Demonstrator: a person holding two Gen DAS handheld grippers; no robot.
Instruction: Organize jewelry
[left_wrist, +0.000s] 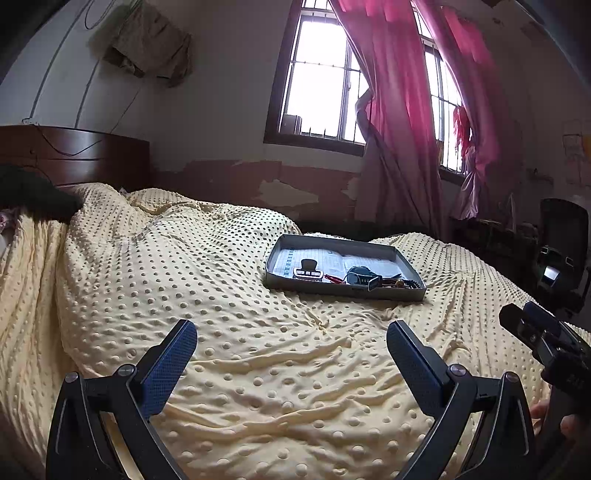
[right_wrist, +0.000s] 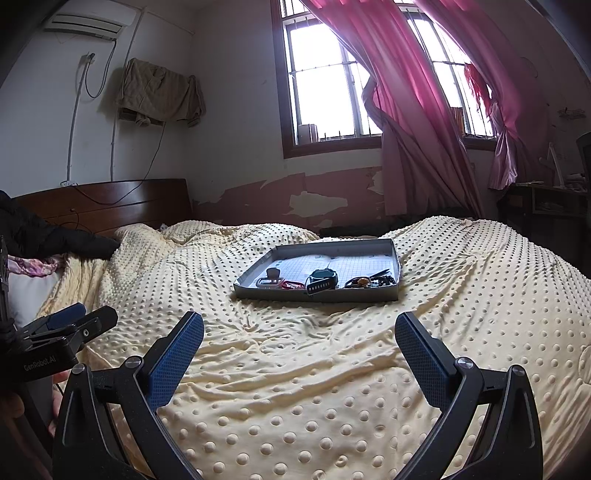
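yellow dotted blanket (left_wrist: 240, 369) | grey tray (left_wrist: 343, 291) | pink curtains (left_wrist: 399, 110)

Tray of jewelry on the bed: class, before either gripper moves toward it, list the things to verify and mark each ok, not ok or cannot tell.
1. Left gripper open and holding nothing: ok.
2. Right gripper open and holding nothing: ok.
3. Tray lying flat on the blanket: ok.
4. Blanket between grippers and tray free of objects: ok.
5. Pieces spread apart for single picks: not ok, they crowd the tray's near edge.
6. Beaded string free of its neighbours: cannot tell.
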